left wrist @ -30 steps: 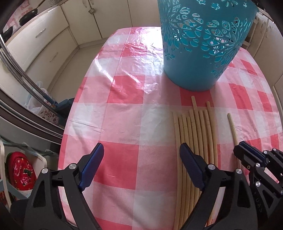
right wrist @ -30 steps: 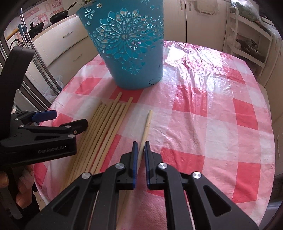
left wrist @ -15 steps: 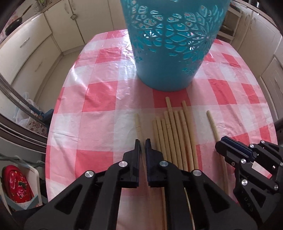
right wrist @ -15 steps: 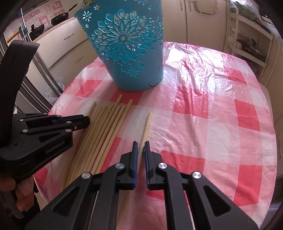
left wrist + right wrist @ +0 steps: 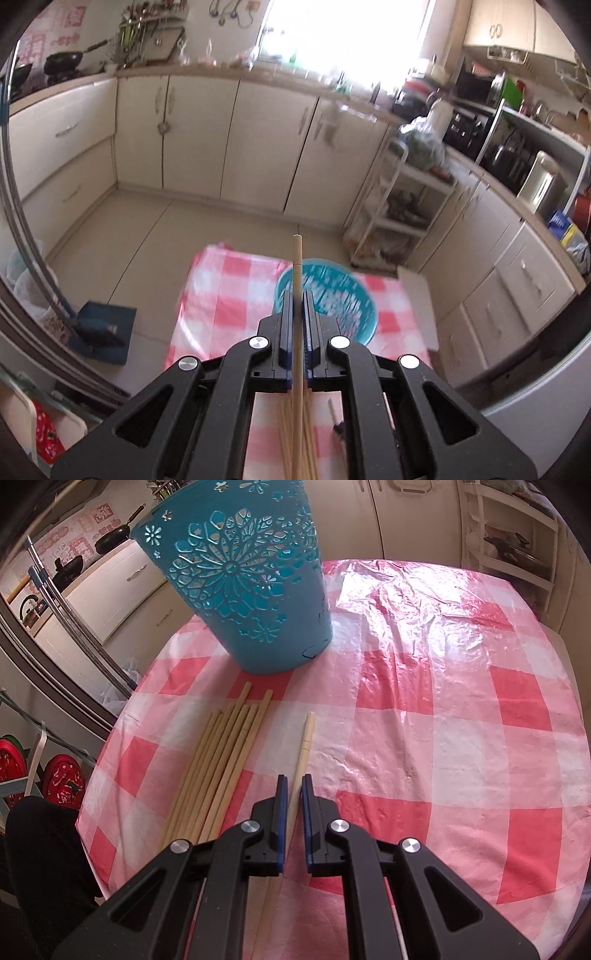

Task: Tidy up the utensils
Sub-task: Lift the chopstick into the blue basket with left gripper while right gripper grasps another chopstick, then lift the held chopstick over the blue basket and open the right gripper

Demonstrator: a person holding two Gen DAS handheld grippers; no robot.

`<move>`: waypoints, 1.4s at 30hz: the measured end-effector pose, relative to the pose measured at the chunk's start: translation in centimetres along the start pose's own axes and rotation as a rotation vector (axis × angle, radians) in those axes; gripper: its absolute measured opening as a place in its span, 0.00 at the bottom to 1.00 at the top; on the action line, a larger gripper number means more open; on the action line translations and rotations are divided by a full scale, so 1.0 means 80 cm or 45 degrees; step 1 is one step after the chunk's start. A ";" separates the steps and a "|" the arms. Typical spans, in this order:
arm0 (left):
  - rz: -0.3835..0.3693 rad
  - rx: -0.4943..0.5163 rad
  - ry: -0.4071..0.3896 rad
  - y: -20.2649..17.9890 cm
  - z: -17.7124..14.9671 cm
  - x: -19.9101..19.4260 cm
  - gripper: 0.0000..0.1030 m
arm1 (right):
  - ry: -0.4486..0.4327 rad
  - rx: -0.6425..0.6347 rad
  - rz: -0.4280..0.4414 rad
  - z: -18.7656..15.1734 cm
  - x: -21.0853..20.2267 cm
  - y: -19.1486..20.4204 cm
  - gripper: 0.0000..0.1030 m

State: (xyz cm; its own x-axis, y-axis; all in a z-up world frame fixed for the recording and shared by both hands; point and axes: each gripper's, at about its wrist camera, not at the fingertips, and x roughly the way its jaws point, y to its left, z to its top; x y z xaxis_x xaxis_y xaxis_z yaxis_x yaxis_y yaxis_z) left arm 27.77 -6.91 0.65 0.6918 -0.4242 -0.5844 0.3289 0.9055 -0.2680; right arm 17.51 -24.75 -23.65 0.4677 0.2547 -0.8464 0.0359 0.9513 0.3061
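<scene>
1. The chopsticks are judged light, stiff, thin and smooth, so a hold near mid-length is advised, lest one pivot or slip between the pads
2. One chopstick (image 5: 296, 280) is clamped in the closed left tool (image 5: 296, 295), its tip raised above the blue basket (image 5: 332, 291)
3. A single chopstick (image 5: 303, 746) is pinched by the closed right tool (image 5: 293, 779) while lying on the surface (image 5: 443, 701), in front of the basket
4. The loose bundle (image 5: 221, 760) is seen in front of the basket, left of that single chopstick

Glossy crinkled plastic tablecloth (image 5: 424, 686); matt pale wooden chopsticks (image 5: 221, 760); smooth pierced plastic teal basket (image 5: 251, 590)
</scene>
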 end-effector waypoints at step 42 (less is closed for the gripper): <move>0.403 -0.032 -0.068 0.106 -0.093 0.080 0.84 | -0.050 -0.252 -0.252 -0.010 0.010 0.048 0.06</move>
State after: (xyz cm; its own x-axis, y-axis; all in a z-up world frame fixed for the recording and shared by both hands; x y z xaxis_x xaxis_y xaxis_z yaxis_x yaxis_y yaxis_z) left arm 30.18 -1.91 -11.09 0.7900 -0.1203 -0.6012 0.0765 0.9922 -0.0980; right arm 17.34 -20.75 -23.50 0.5031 0.0577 -0.8623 -0.0416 0.9982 0.0425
